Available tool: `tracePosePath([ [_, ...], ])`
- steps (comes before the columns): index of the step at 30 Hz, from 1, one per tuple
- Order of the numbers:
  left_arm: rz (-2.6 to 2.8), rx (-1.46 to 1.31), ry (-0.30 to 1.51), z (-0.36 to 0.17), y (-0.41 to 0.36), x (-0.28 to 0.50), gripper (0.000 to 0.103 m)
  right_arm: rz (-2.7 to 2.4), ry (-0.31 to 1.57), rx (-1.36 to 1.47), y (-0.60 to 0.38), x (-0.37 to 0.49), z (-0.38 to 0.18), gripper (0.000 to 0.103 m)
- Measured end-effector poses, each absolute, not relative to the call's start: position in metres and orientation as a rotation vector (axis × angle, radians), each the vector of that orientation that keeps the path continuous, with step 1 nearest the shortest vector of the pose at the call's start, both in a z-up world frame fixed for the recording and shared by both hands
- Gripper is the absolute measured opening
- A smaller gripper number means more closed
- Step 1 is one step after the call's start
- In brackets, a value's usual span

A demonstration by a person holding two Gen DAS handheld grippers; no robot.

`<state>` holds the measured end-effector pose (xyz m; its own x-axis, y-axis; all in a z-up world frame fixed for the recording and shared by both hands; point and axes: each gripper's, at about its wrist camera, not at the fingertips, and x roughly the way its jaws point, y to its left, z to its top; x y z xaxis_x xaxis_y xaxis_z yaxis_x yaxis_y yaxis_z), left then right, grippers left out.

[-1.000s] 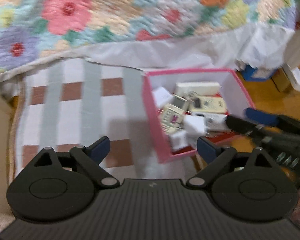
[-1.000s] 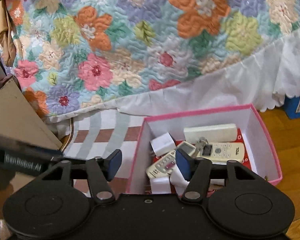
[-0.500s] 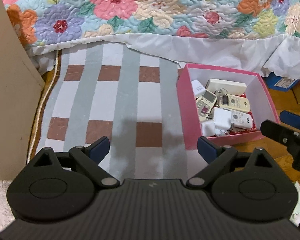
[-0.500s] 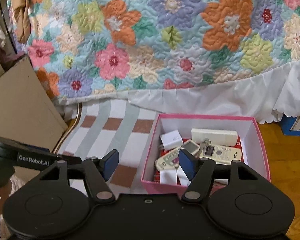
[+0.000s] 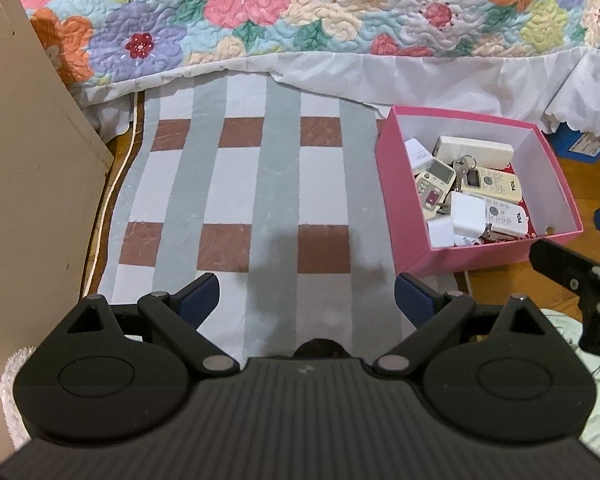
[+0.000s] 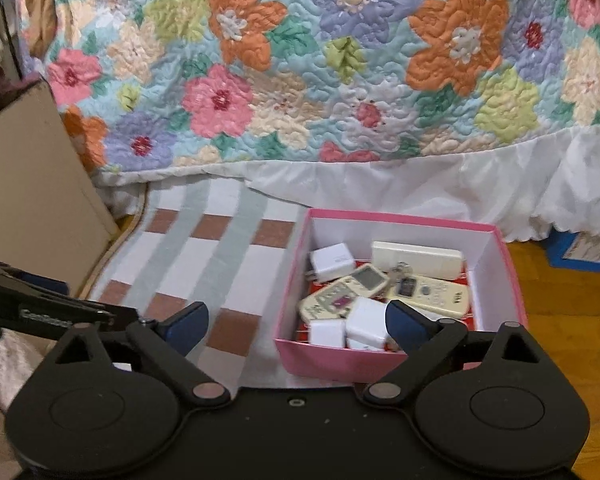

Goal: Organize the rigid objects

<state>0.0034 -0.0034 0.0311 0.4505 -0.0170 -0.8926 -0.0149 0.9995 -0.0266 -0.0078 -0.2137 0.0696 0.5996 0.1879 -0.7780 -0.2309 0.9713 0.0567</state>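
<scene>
Remotes and chargers lay heaped in the pink box (image 5: 396, 184), which in the left wrist view sat ahead and to the right of the left gripper (image 5: 307, 296), half on the checked rug (image 5: 240, 184) and half on wood floor. A second earlier this gripper had hung close over the box; since then it had drawn back and up, so the box looked smaller and farther off and much more rug showed ahead of the fingers. Its jaws stood wide apart, holding nothing. Inside the box lay a long white remote (image 5: 474, 152) at the far wall, two cream remotes with screens, a white remote nearer, keys (image 5: 464, 164) between them, and white chargers (image 5: 466, 214) toward the near corner. The right gripper's dark tip (image 5: 568, 268) showed at the right edge, beside the box. In the right wrist view the right gripper (image 6: 296, 322) also stood wide open and empty, with the box just ahead and slightly right, its near wall partly hidden behind the right finger; this gripper too had pulled back from the box over the last second. The same remotes, keys and chargers (image 6: 332, 260) filled the box. With both tools withdrawn, empty, and nothing loose on the rug, the sorting had probably ended or paused.
</scene>
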Motion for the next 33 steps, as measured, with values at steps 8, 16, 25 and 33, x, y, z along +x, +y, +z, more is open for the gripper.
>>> tracePosePath([
  [8, 0.018, -0.018, 1.118, 0.029, -0.003, 0.004, 0.095, 0.216, 0.954, -0.041, -0.216, -0.008, 0.065, 0.097],
  [16, 0.023, -0.019, 1.140, 0.024, 0.000, 0.005, 0.095, 0.187, 0.986, -0.042, -0.214, -0.007, 0.064, 0.097],
  [25, 0.027, -0.025, 1.164, 0.015, 0.004, 0.007, 0.095, 0.176, 1.002, -0.058, -0.209, -0.005, 0.064, 0.097],
  [33, 0.033, -0.023, 1.187, 0.010, 0.007, 0.010, 0.095, 0.169, 1.012, -0.084, -0.206, -0.004, 0.060, 0.097],
])
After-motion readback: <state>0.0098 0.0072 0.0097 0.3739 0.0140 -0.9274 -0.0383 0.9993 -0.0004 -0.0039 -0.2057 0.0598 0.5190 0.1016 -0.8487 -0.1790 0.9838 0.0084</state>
